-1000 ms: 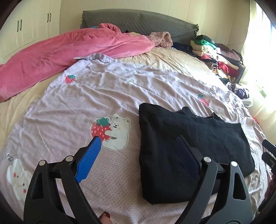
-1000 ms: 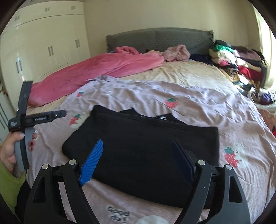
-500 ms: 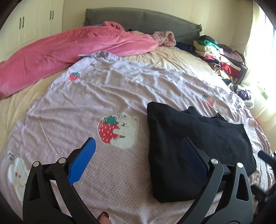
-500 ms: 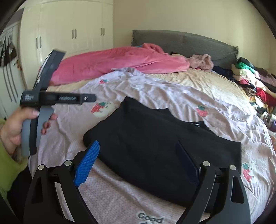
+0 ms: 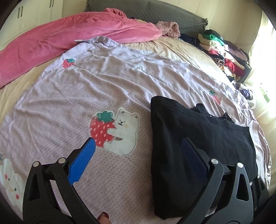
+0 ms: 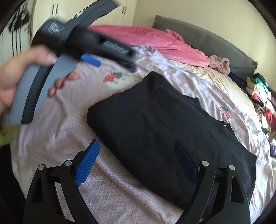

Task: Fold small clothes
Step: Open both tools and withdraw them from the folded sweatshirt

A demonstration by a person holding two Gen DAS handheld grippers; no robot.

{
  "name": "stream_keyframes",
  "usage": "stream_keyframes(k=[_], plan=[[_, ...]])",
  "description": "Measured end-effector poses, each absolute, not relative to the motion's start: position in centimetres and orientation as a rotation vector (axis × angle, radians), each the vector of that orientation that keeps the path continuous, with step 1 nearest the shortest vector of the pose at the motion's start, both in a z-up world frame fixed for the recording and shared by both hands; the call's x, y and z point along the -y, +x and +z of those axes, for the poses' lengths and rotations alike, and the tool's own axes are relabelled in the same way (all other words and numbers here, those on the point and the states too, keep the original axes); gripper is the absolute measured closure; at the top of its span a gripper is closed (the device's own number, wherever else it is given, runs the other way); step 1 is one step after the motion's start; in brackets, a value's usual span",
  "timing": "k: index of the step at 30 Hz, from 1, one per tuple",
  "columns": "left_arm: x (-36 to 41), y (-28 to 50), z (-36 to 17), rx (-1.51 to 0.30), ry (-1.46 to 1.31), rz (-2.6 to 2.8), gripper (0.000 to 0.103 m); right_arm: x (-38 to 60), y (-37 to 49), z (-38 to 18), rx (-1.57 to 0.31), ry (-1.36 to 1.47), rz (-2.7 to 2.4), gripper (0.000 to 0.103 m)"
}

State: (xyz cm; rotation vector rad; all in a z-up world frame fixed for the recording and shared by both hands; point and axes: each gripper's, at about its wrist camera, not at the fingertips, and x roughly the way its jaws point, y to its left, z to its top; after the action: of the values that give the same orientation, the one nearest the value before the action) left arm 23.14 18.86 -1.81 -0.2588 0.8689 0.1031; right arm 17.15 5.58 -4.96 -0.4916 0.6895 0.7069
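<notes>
L gripper (image 5: 136, 153) is wide open – ribbed blue pads (image 5: 82, 162) on black plastic arms, nothing between them. It hangs over the lilac quilt (image 5: 69, 103); its right pad sits in front of the black garment's (image 5: 198, 137) near-left part, its left pad in front of bare quilt by the strawberry-and-bear patch (image 5: 114, 131). Contact w/ cloth can't be told. In the R wrist view the same tool shows blurred at upper left, held in the person's left hand (image 6: 19, 74) by a grey grip.

R gripper (image 6: 138, 158) is also spread wide, holding nothing – left pad over quilt, right pad over the garment's near edge.

Black garment (image 6: 163, 129): folded into a thick, soft-edged rectangle, matte knit-like fabric, lying flat on the quilt. In the L view its long axis runs from near-left to far-right, w/ a straight folded edge facing left and a looser bit of black fabric poking out along the far edge. In the R view it lies diagonally, one rounded corner toward the lower left.

Quilt is thin, wrinkled, w/ a small diamond weave and appliqué strawberries. Beyond it – a rumpled pink blanket (image 5: 69, 34), plush-looking, across the far side of the bed, a grey quilted headboard (image 5: 155, 15), and a stack of mixed-colour clothes (image 5: 222, 53) at the far right. White cupboard doors (image 6: 120, 12) stand behind.
</notes>
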Motion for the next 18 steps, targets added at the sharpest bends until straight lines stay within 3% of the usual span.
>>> stream_keyframes(k=[7, 16, 18], plan=[[-17.6, 25.6, -3.7, -0.928, -0.242, 0.070, 0.010, -7.2, 17.2, -7.8, -0.691, -0.605, 0.689, 0.032], [-17.3, 26.5, -5.4, -0.957, -0.248, 0.066, 0.010, -8.3, 18.2, -8.5, -0.641, -0.645, 0.660, 0.032], [-17.1, 26.5, -5.5, -0.956, -0.233, 0.065, 0.010, -8.5, 18.5, -8.5, -0.626, -0.647, 0.657, 0.039]])
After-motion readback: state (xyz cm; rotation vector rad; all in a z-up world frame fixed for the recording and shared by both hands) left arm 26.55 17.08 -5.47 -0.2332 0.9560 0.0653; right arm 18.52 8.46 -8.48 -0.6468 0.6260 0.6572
